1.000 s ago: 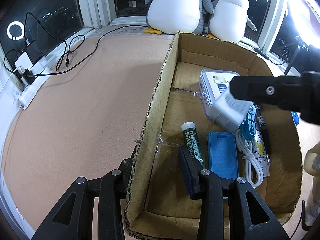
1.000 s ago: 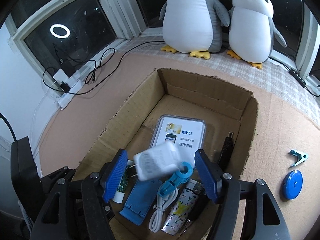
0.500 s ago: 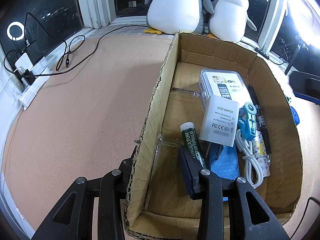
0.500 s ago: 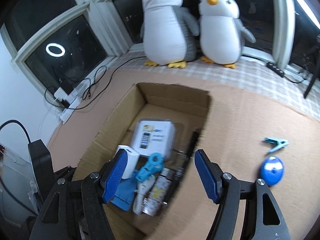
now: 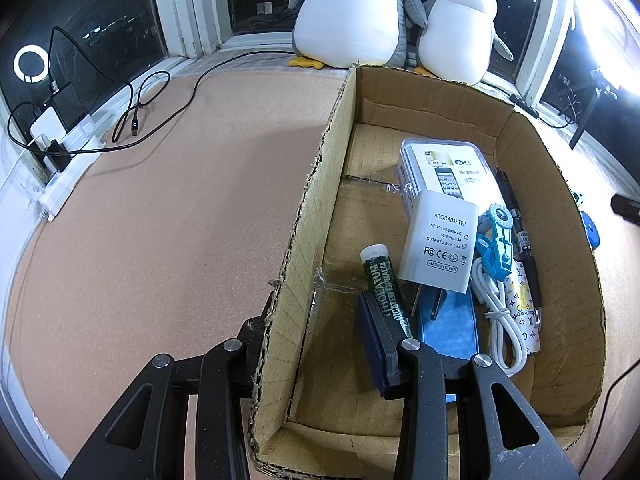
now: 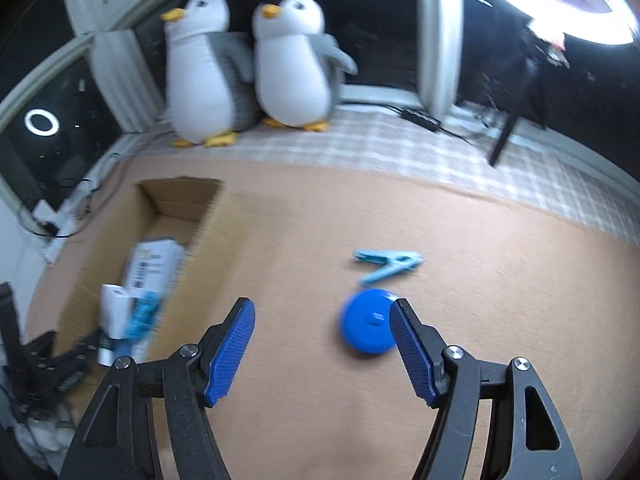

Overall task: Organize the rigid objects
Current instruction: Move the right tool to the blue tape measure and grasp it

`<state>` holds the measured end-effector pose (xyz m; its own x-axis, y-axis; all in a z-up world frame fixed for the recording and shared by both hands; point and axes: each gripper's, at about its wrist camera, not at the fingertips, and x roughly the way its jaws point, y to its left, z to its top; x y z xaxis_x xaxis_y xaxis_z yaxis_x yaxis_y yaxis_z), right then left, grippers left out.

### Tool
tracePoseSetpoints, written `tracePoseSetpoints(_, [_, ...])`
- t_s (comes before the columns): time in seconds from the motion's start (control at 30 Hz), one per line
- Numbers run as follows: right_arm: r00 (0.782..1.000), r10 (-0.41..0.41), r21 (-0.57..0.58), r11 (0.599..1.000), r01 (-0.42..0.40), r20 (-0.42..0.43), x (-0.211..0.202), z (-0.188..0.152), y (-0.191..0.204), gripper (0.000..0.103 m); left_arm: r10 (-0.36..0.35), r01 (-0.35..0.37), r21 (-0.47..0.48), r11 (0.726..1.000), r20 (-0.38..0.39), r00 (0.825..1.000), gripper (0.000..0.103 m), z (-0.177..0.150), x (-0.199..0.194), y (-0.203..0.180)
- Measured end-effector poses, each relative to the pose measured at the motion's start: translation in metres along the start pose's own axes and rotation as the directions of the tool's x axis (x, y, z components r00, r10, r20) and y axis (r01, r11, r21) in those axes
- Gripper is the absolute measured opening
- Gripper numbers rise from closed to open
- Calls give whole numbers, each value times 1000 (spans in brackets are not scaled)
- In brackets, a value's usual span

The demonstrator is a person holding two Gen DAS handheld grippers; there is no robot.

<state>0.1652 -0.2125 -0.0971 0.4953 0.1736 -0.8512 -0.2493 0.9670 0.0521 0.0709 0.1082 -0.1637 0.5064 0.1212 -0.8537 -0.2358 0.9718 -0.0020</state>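
The white plastic AC adapter (image 5: 438, 246) that hung between the right gripper (image 6: 322, 346) fingers a second ago now lies in the brown cardboard box (image 5: 304, 240), propped on the clear-lidded phone-accessory case (image 5: 444, 164) and the flat blue phone case (image 5: 450, 330). That gripper has swung away over the tan tabletop (image 6: 480, 320) — jaws apart, holding nothing — towards the round blue tape measure (image 6: 366, 326), with the pale blue plastic clothes peg (image 6: 386, 266) just beyond it (probably the last two strays). The left gripper (image 5: 320, 346) is clamped shut on the box's near wall, I'd guess to steady it.
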Motion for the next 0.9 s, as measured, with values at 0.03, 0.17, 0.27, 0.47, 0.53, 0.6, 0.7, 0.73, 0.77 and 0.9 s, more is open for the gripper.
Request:
tracePoseSetpoints(0.03, [1000,-11,4,1000,11,-8,4,-1,-5,66,0,0,0,1000,0,1000,40,0,0,0])
tracePoseSetpoints(0.17, [999,-35,12,999,36,-37,16,-4,-17,66,0,0,0,1000,0,1000,40,0,0,0])
tracePoseSetpoints(0.27, [997,-51,7,999,51,-55,24,-5,-22,66,0,0,0,1000,0,1000,40,0,0,0])
tracePoseSetpoints(0.47, [994,-62,2,998,63,-90,39,-1,-24,66,1,-1,2,1000,-1,1000,40,1,-1,0])
tracePoseSetpoints(0.53, [992,-80,-6,997,80,-101,45,1,-22,66,1,-1,1,1000,-1,1000,40,1,-1,0])
tracePoseSetpoints(0.6, [989,-98,-18,995,96,-113,50,1,-19,66,1,-1,2,1000,0,1000,40,1,-1,0])
tracePoseSetpoints(0.7, [984,-128,-36,992,124,-128,56,1,-17,66,1,-1,1,1000,-1,1000,40,1,-1,0])
tracePoseSetpoints(0.73, [982,-135,-40,991,131,-133,58,1,-16,66,1,-1,2,1000,-1,1000,40,1,-1,0])
tracePoseSetpoints(0.77, [981,-139,-42,990,134,-137,59,1,-16,66,1,-1,2,1000,-1,1000,40,1,-1,0])
tracePoseSetpoints(0.9, [979,-142,-44,990,137,-143,61,2,-16,66,1,-1,2,1000,0,1000,40,1,-1,0])
